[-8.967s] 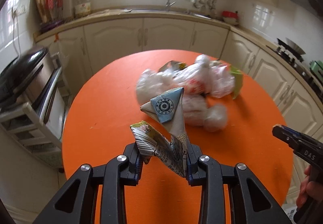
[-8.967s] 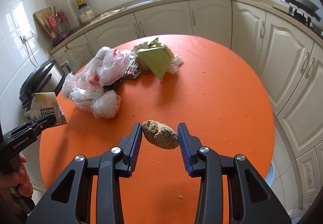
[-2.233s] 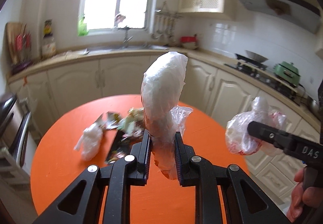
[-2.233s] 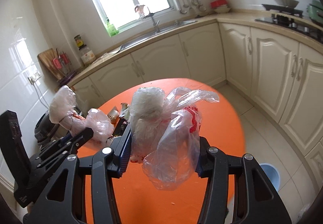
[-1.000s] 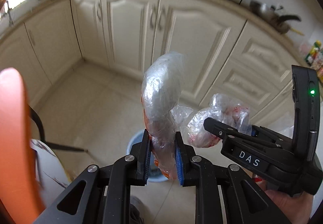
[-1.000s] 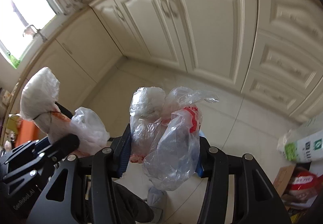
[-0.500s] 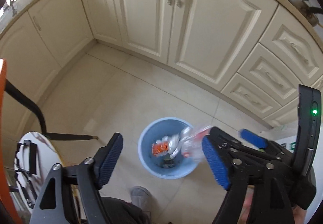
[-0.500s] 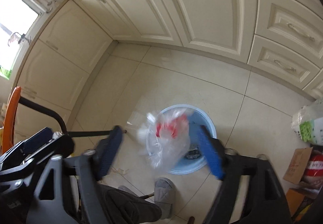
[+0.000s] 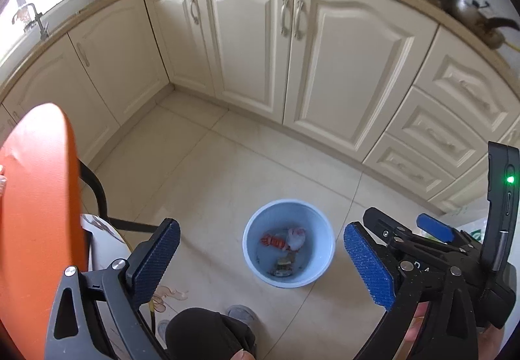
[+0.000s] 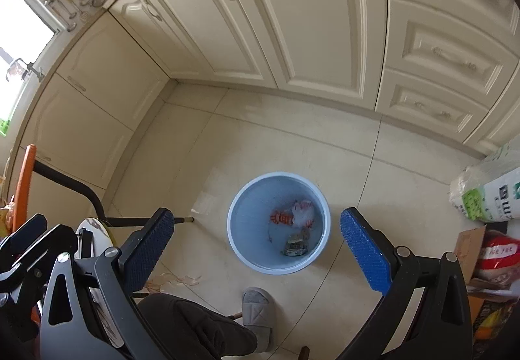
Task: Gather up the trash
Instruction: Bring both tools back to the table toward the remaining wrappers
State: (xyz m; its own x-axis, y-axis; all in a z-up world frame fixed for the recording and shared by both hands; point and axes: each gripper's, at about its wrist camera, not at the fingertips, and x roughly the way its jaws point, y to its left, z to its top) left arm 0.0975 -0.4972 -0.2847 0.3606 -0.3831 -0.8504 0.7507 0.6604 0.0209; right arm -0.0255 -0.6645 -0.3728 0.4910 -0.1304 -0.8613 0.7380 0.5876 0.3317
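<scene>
A light blue bin [image 9: 317, 277] stands on the tiled floor below both grippers; it also shows in the right wrist view [image 10: 242, 249]. Inside lie white plastic bags with red print [image 9: 294, 238] [image 10: 300, 213] and a small wrapper [image 10: 295, 246]. My left gripper [image 9: 260, 261] is wide open and empty above the bin. My right gripper [image 10: 256, 248] is wide open and empty above it too; it shows at the right of the left wrist view [image 9: 403, 231].
The orange round table [image 9: 35, 197] is at the left on a black leg [image 10: 81, 191]. Cream cabinets [image 9: 292, 61] line the far side. A white sack [image 10: 487, 194] and a cardboard box [image 10: 487, 259] sit at right. The person's slippered foot [image 10: 258, 304] is near the bin.
One second ago both grippers were shut on plastic bags. They opened, the bags fell, and now lie in the bin. Both grippers stay wide open above it.
</scene>
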